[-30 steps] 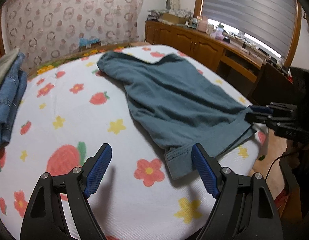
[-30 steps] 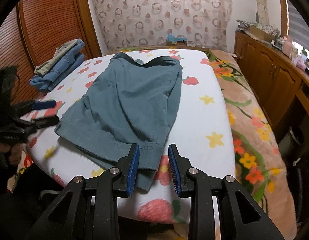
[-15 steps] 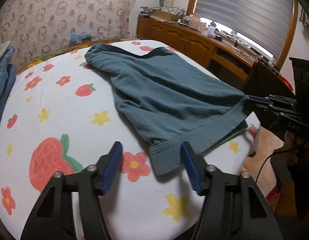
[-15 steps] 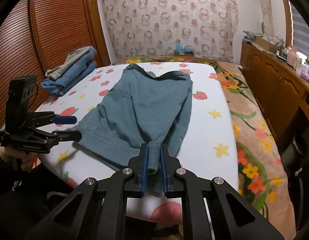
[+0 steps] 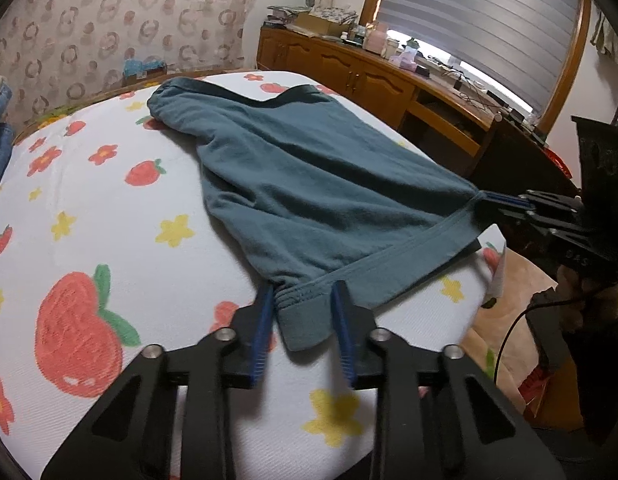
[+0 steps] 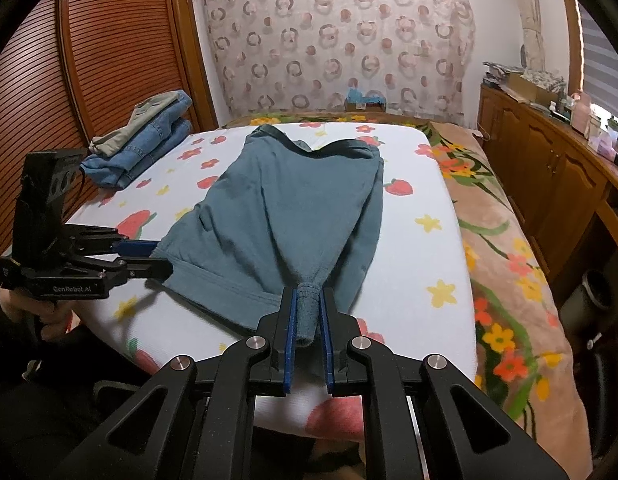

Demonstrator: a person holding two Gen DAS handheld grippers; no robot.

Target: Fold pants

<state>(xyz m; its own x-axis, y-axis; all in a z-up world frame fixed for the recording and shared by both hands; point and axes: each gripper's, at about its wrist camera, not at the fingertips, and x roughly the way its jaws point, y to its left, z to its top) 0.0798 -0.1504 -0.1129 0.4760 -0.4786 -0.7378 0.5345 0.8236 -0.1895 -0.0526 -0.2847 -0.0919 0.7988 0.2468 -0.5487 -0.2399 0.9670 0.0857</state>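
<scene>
Your right gripper (image 6: 308, 322) is clamped on one hem corner of the pants (image 6: 285, 208); your left gripper's (image 5: 303, 320) fingers flank the other corner, not yet closed. The pants run lengthwise away from both.

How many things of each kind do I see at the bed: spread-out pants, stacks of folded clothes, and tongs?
Teal pants: 1
Stack of folded clothes: 1
Tongs, the left tongs and the right tongs: 2
Total: 4
</scene>
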